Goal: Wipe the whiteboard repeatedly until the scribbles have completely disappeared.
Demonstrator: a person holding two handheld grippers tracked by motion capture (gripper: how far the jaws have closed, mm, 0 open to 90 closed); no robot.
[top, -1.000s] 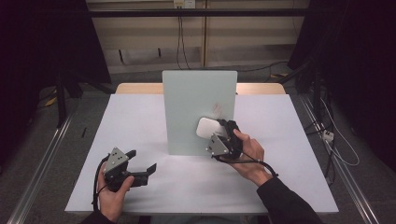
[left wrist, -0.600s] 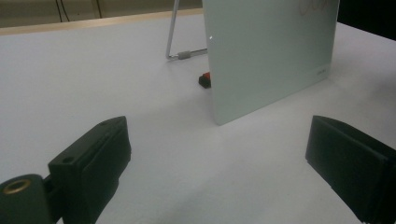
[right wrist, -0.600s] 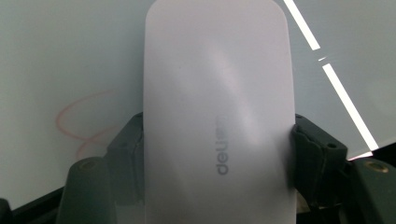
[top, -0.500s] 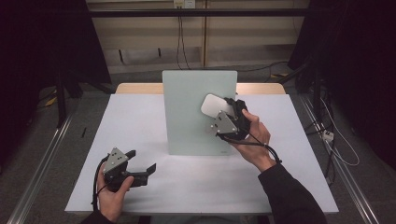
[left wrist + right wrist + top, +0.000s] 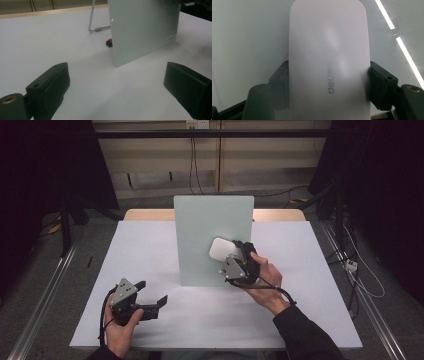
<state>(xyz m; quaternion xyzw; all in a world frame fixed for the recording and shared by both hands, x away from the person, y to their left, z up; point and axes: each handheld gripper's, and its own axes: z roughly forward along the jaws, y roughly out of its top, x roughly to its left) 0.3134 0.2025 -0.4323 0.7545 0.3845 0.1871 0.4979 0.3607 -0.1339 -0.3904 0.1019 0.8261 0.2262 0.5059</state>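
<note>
A white sheet (image 5: pixel 150 260) covers the table, and a strip of its wooden top (image 5: pixel 150 214) shows along the far edge. Beyond it runs a pale wall (image 5: pixel 280 155) with an outlet (image 5: pixel 196 124) near the top, from which dark cables (image 5: pixel 192 160) hang down. A black bar (image 5: pixel 210 134) crosses in front of the wall. Dark curtains (image 5: pixel 45 165) close off both sides. The floor (image 5: pixel 40 270) is grey, with metal rails (image 5: pixel 45 295) along the table's left and right, and loose cables (image 5: pixel 362 280) lie on the right.
</note>
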